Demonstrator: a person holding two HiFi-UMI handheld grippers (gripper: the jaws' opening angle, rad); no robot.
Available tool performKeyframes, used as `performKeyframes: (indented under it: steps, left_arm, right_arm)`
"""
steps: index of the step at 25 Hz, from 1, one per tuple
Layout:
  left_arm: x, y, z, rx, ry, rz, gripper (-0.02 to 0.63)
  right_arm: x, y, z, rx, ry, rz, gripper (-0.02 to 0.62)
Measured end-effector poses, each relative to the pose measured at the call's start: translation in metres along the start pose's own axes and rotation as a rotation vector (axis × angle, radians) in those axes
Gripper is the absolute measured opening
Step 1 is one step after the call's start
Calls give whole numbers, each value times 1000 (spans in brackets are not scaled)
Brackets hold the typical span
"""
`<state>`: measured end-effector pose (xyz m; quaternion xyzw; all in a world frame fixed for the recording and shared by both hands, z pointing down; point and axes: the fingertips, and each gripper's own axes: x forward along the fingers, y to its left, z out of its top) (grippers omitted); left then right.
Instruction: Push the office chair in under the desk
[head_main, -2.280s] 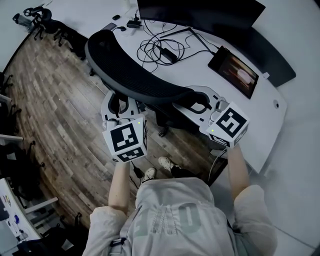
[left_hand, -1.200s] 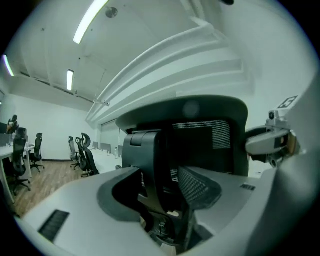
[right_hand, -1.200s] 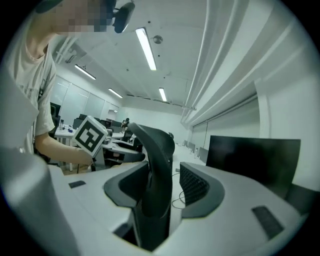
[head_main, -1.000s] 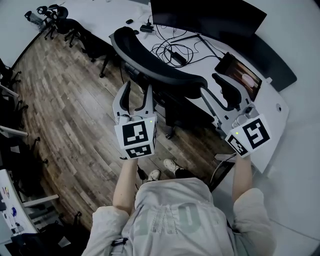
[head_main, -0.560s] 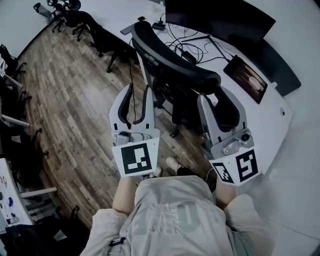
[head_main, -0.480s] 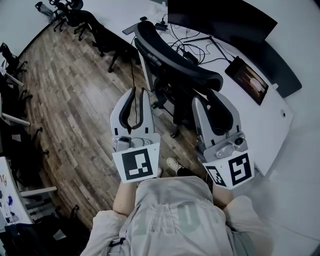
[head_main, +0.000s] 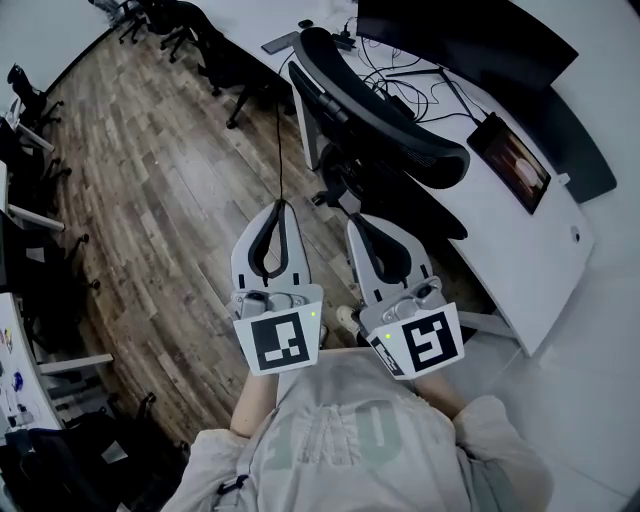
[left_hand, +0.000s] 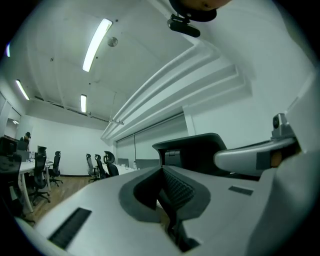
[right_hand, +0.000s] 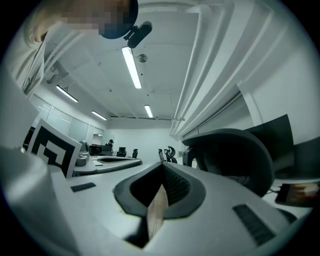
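The black office chair (head_main: 385, 115) stands with its seat tucked under the white desk (head_main: 520, 270), its curved backrest against the desk edge. Both grippers hang close to my body, well back from the chair and touching nothing. In the head view my left gripper (head_main: 279, 208) is shut and empty over the wood floor. Beside it my right gripper (head_main: 364, 223) is shut and empty too. The left gripper view has its jaws (left_hand: 162, 170) pressed together, with the backrest (left_hand: 197, 150) beyond. The right gripper view shows closed jaws (right_hand: 162, 167) and the backrest (right_hand: 235, 155) at right.
On the desk are a dark monitor (head_main: 470, 35), a tablet (head_main: 515, 160) and tangled cables (head_main: 410, 85). More black chairs (head_main: 190, 30) stand at the far left along another desk. Wood floor (head_main: 160, 190) stretches to my left.
Both grippers have pulled back from the chair towards my body and come side by side. Their jaws have gone from wide open to shut. The chair has stayed at the desk.
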<state>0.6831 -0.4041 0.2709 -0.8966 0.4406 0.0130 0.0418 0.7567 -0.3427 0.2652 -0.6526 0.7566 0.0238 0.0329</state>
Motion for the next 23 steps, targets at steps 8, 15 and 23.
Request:
performKeyframes:
  steps: [8,15,23]
  left_arm:
    - [-1,6,-2,-12,4,21,17]
    - [-2,9,-5,-14,8,39,17]
    - [-5,11,-4,-33,7,40,17]
  right_arm:
    - [5,-3,-5,11,6,15,20]
    - [6,-7,-12,17,23,23,20]
    - [7,-3,-14,18,29,39,20]
